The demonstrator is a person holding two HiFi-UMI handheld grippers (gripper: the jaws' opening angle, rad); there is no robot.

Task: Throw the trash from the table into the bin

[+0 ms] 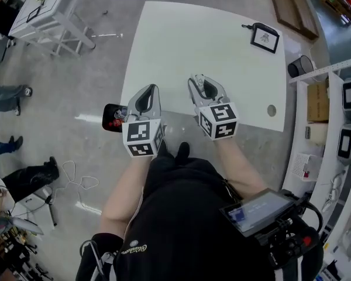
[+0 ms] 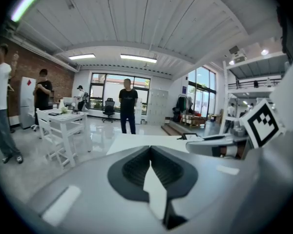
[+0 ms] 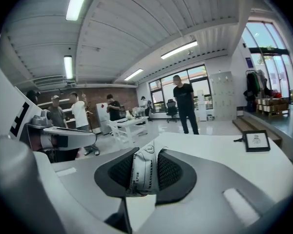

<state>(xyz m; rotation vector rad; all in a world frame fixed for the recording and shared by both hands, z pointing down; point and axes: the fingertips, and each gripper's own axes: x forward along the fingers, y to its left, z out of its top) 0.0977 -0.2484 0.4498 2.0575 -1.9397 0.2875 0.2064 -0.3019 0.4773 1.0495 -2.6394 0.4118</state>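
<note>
right tongs (image 3: 149, 153) grip a wrapper (image 3: 141, 173), left tongs (image 2: 150, 148) clenched empty; a shallow pinch may drop it before the likely bin (image 1: 112, 119) at 9 o'clock.

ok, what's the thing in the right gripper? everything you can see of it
A small white packet, thin paper or film by the look, crumpled, with black print and a round mark near its top; the print is too small to read. It stands roughly upright, pinched between the two black ribbed pads of the right gripper, its top poking just past the fingertips. Nothing else touches it. The white table lies beyond it.
</note>
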